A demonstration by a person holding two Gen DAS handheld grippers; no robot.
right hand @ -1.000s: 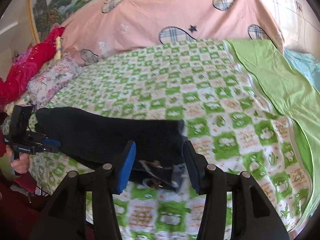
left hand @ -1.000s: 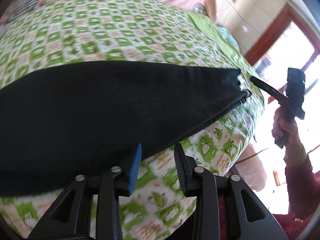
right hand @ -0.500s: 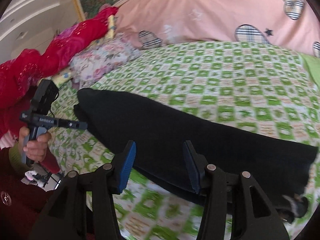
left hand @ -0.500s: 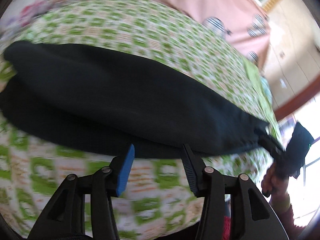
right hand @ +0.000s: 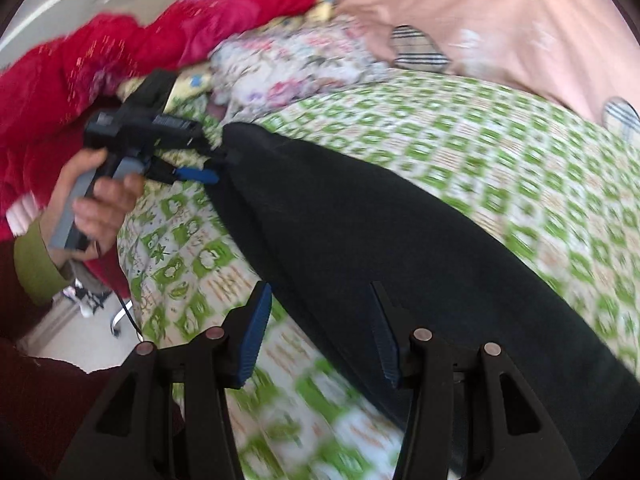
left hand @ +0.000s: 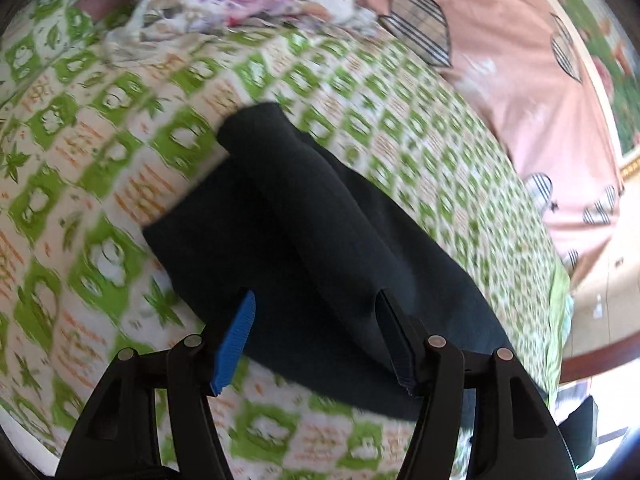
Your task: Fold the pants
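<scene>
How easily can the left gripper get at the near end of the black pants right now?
Probably yes. The left gripper is open and hangs just over the pants, whose end lies flat on the bedspread. Nothing sits between them.

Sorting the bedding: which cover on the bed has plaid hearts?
The pink quilt at the far side; the sheet under the pants is green-checked.

A green-patterned bedsheet (left hand: 120,184), pink quilt (left hand: 520,80), floral pillow (right hand: 304,64) and red blanket (right hand: 120,52).
</scene>
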